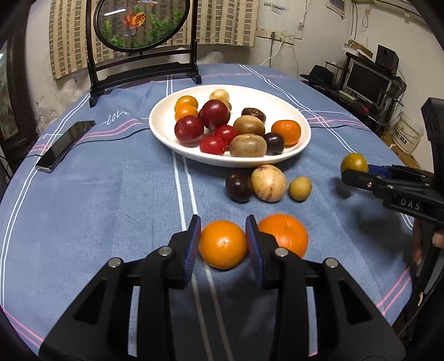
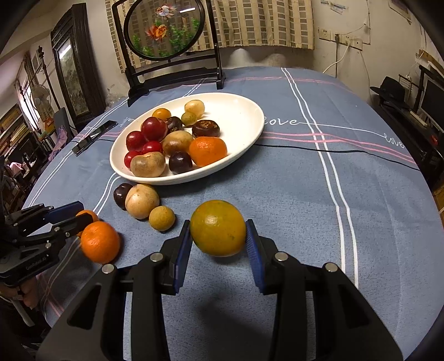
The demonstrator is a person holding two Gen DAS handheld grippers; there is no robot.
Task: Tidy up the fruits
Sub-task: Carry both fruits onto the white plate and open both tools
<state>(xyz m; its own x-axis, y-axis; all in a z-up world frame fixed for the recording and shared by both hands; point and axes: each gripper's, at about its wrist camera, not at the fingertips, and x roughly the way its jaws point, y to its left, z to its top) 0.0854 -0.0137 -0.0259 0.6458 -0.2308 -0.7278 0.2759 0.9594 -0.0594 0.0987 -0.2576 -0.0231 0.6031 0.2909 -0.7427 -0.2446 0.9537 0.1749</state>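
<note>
Fruit is lying partly on a white oval plate [image 1: 301, 138] and partly loose on the blue striped tablecloth [image 1: 111, 194]. The left gripper [image 1: 223, 244] is closing its blue pads on both sides of an orange mandarin [image 1: 222, 244], which is sitting on the cloth between them; its jaws are standing only as wide as the fruit. A second orange mandarin [image 1: 285, 233] is lying just beside it, touching the outer face of the right-hand pad. The right gripper [image 2: 218, 238] is gripping a greenish-yellow citrus [image 2: 218, 227] between its pads and is holding it clear of the cloth, with its shadow falling below. In the left wrist view this gripper is showing at the right edge, a person's fingers [image 1: 438, 238] wrapping its handle. Near the plate's front rim three loose pieces are sitting together: a dark purple fruit [image 1: 238, 186], touching a pale speckled fruit [image 1: 268, 183], and a small yellow-green fruit [image 1: 300, 188] just beside that one. The plate is carrying red, orange, brown and dark fruits in a heap. A black phone [image 1: 65, 145] is lying on the cloth to the plate's left, and a round framed goldfish screen [image 1: 141, 25] is standing upright behind the plate.
</note>
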